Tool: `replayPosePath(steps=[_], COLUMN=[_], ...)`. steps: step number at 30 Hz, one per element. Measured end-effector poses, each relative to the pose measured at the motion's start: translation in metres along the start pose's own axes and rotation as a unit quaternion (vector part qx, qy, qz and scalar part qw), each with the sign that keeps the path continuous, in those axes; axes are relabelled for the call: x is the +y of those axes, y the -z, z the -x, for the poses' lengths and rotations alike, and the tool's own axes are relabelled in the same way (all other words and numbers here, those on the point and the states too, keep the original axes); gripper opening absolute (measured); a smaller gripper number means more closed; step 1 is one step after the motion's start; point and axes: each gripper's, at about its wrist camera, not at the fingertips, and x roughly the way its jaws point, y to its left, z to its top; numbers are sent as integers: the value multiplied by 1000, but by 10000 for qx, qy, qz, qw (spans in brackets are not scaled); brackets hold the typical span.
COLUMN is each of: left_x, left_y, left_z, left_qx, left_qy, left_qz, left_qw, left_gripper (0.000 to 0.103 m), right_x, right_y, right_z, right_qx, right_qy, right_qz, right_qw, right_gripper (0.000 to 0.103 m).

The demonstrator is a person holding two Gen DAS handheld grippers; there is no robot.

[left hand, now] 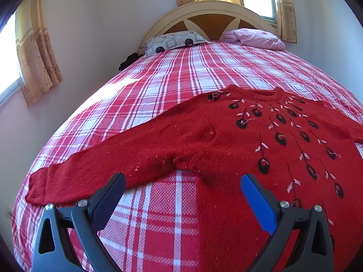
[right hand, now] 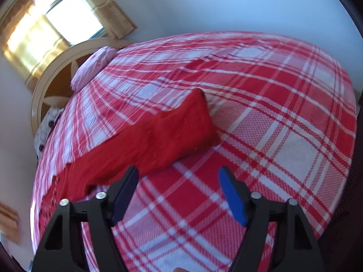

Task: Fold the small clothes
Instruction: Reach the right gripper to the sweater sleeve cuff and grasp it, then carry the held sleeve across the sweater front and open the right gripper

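A red knit sweater [left hand: 238, 140] with dark embroidered flowers lies flat, front up, on the plaid bed. Its left sleeve [left hand: 95, 170] stretches out to the left. My left gripper [left hand: 182, 179] is open and empty, hovering above the sleeve's armpit and the sweater's left side. In the right wrist view the other sleeve [right hand: 163, 131] stretches out over the bedspread, its cuff at the far end. My right gripper [right hand: 178, 172] is open and empty, just in front of that sleeve. This view is blurred.
The bed has a red and white plaid cover [left hand: 158, 79]. A patterned pillow [left hand: 172, 42] and a pink bundle [left hand: 254, 37] lie by the headboard [left hand: 211, 11]. Walls and curtained windows surround the bed. The bed's edge curves at the right [right hand: 347, 136].
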Motion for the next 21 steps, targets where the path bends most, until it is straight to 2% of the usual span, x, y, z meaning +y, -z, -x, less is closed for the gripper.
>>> replayPosePath(steps=[2,5,8,9,10,13,21], left_x=[1,5,7,9,10,15,25], left_y=[0,2,4,5,5,7,10], left_z=[-7,-15,-22,-24,-27,-32,-34], left_qx=[40,48,85,94,102,136,153], left_qy=[-9,-84,-88,-74,-59,19,335], left_qz=[21,5,29,55,87,170,444], left_qw=[10000,10000,9999,9999,9999,9998,9983], left_gripper=[102,102,102,102,102,102,102], right_x=[-6,-3,-2,-3,-1,-1,31], right_y=[-4,-12,-19,-23,-25,-29,-35], right_z=[-9,-10,-16,-19,-22,-26,-23], right_qx=[58,-48,-49,-67,-58,9,-143], right_qy=[-59,-61,-75,-50,-5,-61,-29], right_qz=[-250,-272,-368,-365,-338,-357,203], right_qw=[9997,9996,9993,9993,9994,9993,9997], right_gripper=[73,70,63,56,43,23,18])
